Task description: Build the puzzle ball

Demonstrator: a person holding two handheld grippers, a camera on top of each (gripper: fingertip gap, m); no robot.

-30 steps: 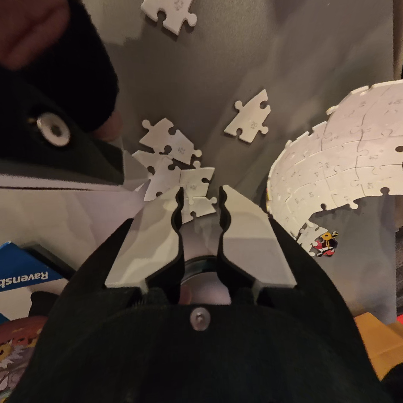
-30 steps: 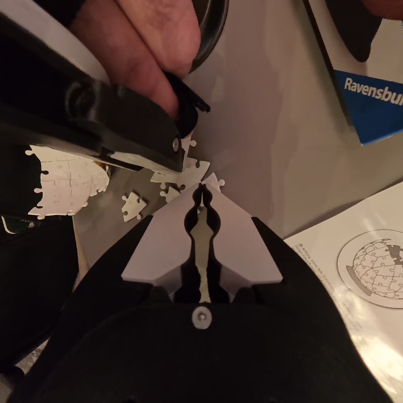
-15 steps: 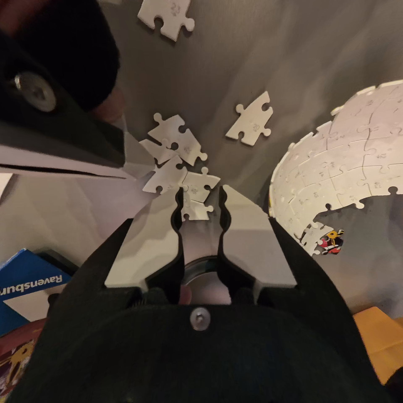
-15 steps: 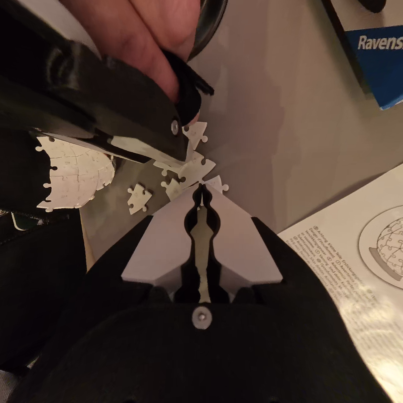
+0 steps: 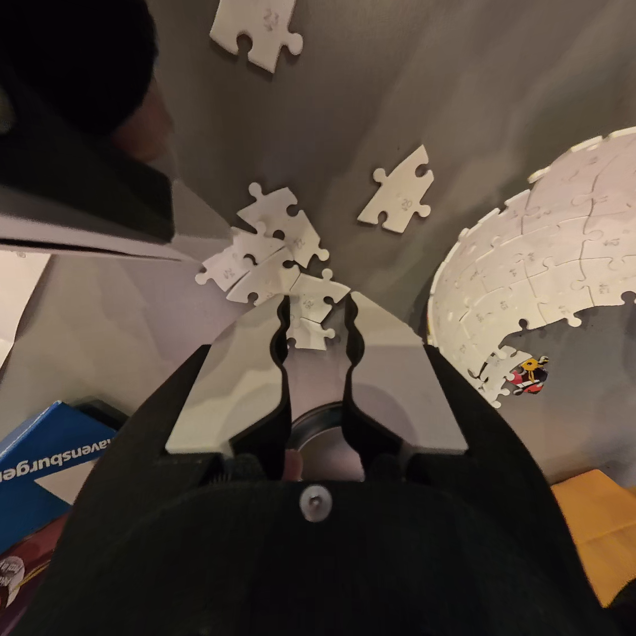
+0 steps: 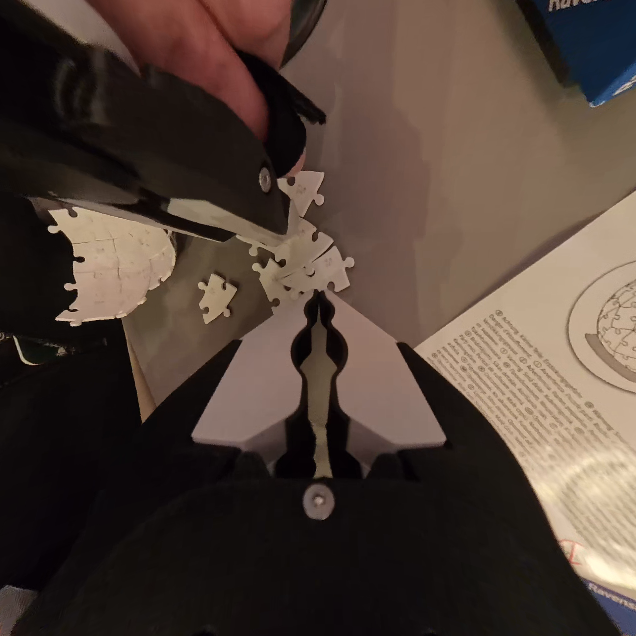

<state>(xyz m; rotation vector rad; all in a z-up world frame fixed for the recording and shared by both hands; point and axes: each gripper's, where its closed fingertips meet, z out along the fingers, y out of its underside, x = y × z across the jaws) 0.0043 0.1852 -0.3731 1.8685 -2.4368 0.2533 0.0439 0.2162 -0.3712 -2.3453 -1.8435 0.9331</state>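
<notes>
The partly built white puzzle ball point(image 5: 550, 275) lies open side down at the right of the left wrist view, and at the left of the right wrist view point(image 6: 113, 268). A pile of loose white pieces point(image 5: 272, 254) lies on the grey table. My left gripper point(image 5: 316, 299) is open, its jaws on either side of one piece point(image 5: 313, 303) at the pile's near edge. My right gripper point(image 6: 318, 296) is shut, its tips touching the pile point(image 6: 303, 265) from the opposite side. It enters the left wrist view point(image 5: 206, 251) from the left.
A single piece point(image 5: 399, 199) lies between the pile and the ball, and another point(image 5: 258, 31) lies farther off. A blue box point(image 5: 44, 457) and an instruction sheet point(image 6: 516, 361) lie by the pile. An orange thing point(image 5: 602, 530) is at the lower right. The gap from one gripper's tips to the other's is roughly 5 cm. It is some 5 cm from my left tips to the single piece point(image 5: 399, 199). The right camera catches it too, in the right wrist view point(image 6: 215, 295).
The pieces of the pile have shifted and overlap more. My left gripper's jaws now reach around the near piece. My right gripper stays shut at the pile.
</notes>
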